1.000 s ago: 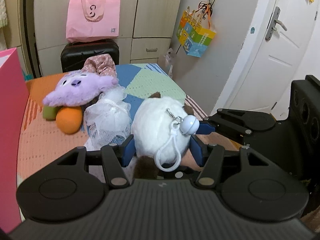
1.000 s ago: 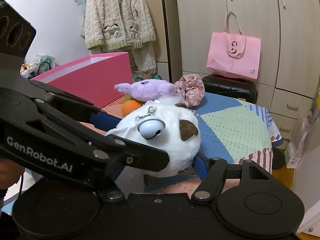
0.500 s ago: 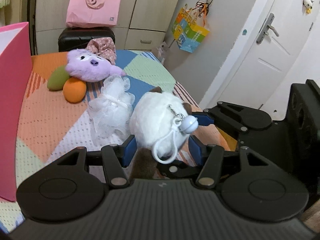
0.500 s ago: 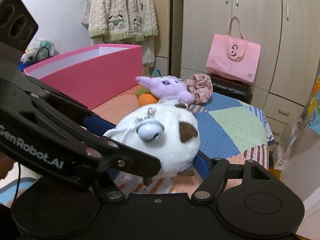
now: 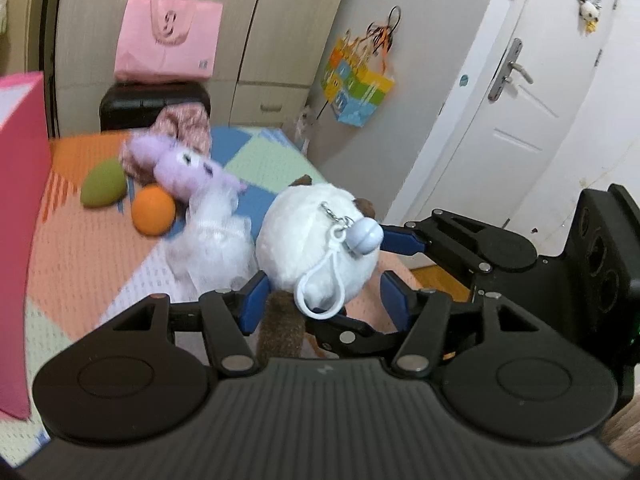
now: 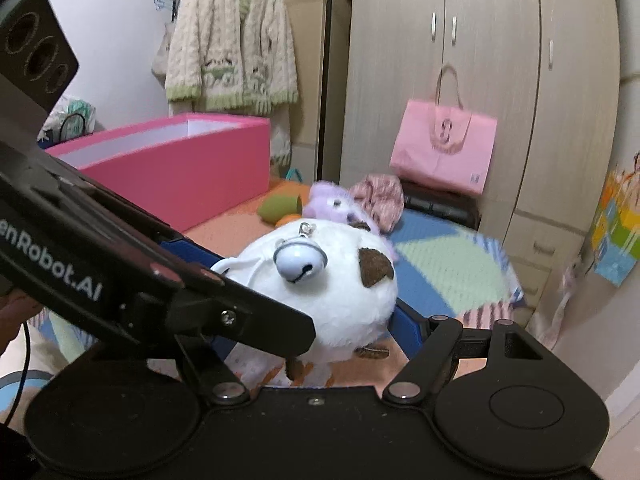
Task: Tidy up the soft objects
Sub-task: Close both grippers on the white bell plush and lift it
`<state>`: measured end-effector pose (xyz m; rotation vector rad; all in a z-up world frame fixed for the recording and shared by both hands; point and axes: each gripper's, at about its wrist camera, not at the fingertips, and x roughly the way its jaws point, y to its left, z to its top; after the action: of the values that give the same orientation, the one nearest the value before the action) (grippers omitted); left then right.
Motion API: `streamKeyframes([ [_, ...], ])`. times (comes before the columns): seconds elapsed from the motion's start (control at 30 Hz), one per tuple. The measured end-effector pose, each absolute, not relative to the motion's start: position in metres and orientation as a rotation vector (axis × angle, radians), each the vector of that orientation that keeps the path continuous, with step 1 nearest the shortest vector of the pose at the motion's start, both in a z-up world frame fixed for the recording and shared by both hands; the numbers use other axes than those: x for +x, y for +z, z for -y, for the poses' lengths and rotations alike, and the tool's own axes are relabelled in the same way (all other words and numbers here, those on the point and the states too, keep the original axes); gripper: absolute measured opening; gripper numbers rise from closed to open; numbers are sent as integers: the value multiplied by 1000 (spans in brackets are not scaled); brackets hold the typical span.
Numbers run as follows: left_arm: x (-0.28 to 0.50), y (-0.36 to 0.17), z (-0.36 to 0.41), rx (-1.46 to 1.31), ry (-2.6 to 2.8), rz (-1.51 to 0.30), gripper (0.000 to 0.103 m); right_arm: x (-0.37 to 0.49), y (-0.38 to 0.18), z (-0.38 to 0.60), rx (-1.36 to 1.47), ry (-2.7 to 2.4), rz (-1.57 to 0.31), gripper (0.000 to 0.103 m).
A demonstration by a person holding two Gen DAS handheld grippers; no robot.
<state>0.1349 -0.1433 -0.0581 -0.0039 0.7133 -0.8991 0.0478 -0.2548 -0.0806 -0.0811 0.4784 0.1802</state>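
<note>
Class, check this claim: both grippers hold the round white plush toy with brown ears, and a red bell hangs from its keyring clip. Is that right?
Not quite. The bell is pale blue, not red, as the right wrist view shows. The rest holds: the left gripper and the right gripper both hold the round white plush toy with brown ears, and the bell hangs from its white keyring clip.

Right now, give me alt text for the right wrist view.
A round white plush toy with a pale blue bell sits between both grippers' blue pads, above the patchwork bed cover. Behind it lie a purple plush and an open pink box.
</note>
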Motion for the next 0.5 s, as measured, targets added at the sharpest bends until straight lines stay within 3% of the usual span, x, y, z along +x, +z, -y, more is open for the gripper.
streamKeyframes([
  [0.23, 132, -33, 144, 51, -897, -633, 61, 53, -61, 258, -74, 187, -440, 79],
  [0.5, 166, -2, 129, -53, -928, -720, 61, 70, -24, 264, -32, 248, -469, 82],
])
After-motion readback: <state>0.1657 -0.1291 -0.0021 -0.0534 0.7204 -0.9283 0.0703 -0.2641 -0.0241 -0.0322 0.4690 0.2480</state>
